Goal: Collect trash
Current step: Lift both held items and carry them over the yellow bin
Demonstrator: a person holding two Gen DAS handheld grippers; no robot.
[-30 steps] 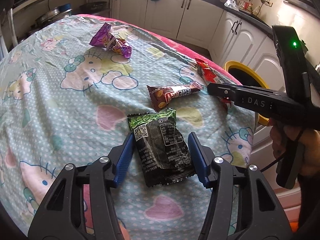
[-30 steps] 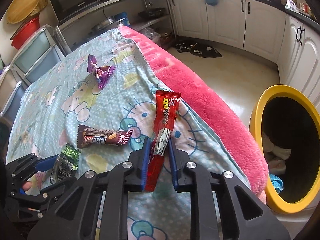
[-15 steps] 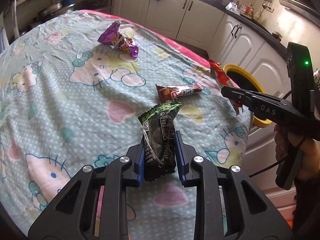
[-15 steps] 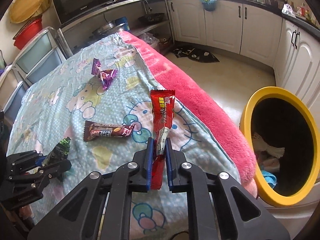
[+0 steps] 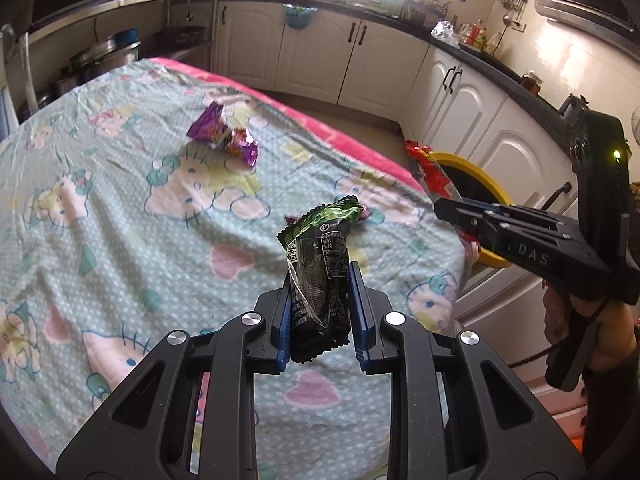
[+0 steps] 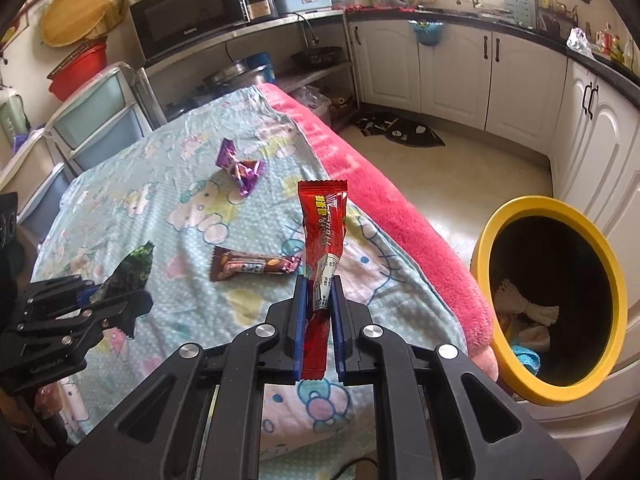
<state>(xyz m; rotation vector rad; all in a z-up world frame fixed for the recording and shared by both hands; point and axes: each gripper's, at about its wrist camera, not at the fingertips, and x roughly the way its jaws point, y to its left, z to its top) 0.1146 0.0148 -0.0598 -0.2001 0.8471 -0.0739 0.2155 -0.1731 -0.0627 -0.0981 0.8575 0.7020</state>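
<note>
Both wrappers now lifted off the table: left gripper (image 5: 318, 292) clamps green wrapper (image 5: 320, 264), right gripper (image 6: 319, 304) clamps red wrapper (image 6: 324, 236).

A pale green cartoon-cat sheet (image 5: 120, 208) covers the table, over a pink fleece blanket (image 6: 384, 200) that hangs off its edge. White cabinets (image 6: 452, 76) line the walls under a dark countertop (image 5: 472, 46). A black microwave (image 6: 188, 20) sits on a metal shelf, a red basin (image 6: 78, 72) to its left, and a dark floor mat (image 6: 400, 132) lies on the tiles.
</note>
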